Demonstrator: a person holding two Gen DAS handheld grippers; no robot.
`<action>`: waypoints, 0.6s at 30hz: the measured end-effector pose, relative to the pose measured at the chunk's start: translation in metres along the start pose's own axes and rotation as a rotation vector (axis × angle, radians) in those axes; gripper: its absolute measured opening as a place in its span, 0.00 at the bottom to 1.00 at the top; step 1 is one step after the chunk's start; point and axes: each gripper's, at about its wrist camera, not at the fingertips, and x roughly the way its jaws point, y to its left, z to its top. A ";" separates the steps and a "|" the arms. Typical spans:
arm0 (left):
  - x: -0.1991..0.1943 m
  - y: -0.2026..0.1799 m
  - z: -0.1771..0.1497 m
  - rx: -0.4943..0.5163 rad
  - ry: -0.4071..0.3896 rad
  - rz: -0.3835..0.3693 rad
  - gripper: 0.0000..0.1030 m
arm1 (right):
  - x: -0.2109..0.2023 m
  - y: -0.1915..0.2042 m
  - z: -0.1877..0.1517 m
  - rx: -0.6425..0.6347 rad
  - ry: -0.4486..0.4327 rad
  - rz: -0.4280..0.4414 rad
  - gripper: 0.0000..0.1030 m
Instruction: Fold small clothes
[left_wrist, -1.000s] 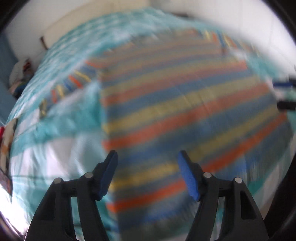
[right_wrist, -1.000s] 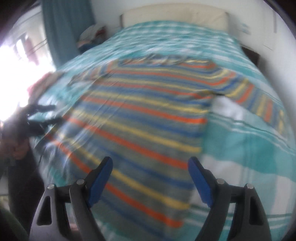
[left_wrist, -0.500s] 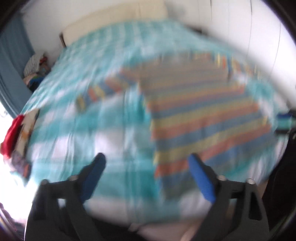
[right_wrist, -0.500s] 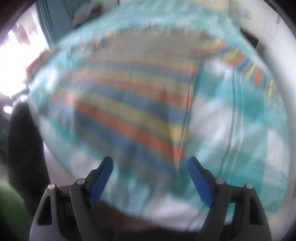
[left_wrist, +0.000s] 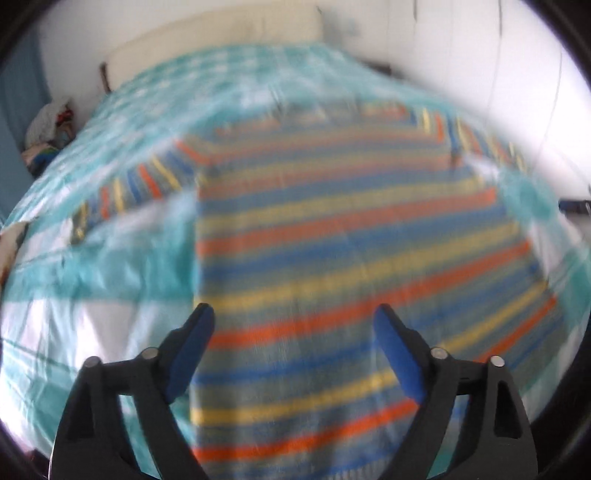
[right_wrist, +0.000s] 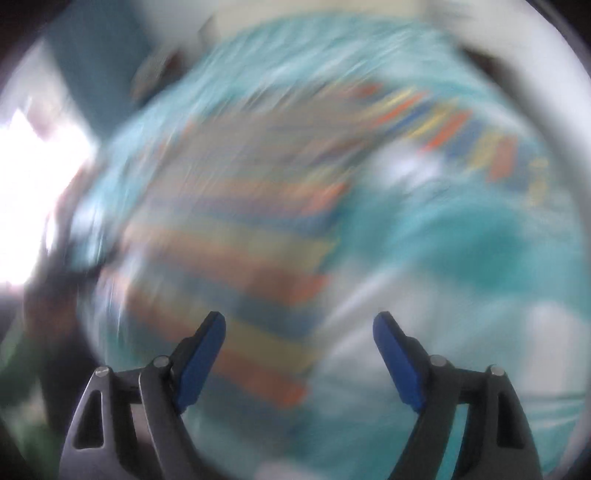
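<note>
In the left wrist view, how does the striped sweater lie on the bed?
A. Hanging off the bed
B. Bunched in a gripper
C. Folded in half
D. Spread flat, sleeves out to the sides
D: the striped sweater lies flat on the teal bedspread, a sleeve extending to each side.

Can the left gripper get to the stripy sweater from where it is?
Probably yes. The left gripper is open and empty, and the stripy sweater lies spread flat on the bed cover just ahead of it. Nothing sits between them, though the picture is blurry.
</note>
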 end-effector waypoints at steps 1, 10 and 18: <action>-0.003 0.002 0.004 -0.012 -0.024 0.008 0.91 | -0.010 -0.027 0.016 0.076 -0.075 -0.017 0.80; 0.029 0.052 -0.011 -0.150 -0.032 0.118 0.91 | 0.026 -0.246 0.069 0.711 -0.232 -0.015 0.73; 0.041 0.064 -0.013 -0.208 -0.003 0.120 0.91 | 0.055 -0.260 0.089 0.673 -0.078 -0.134 0.03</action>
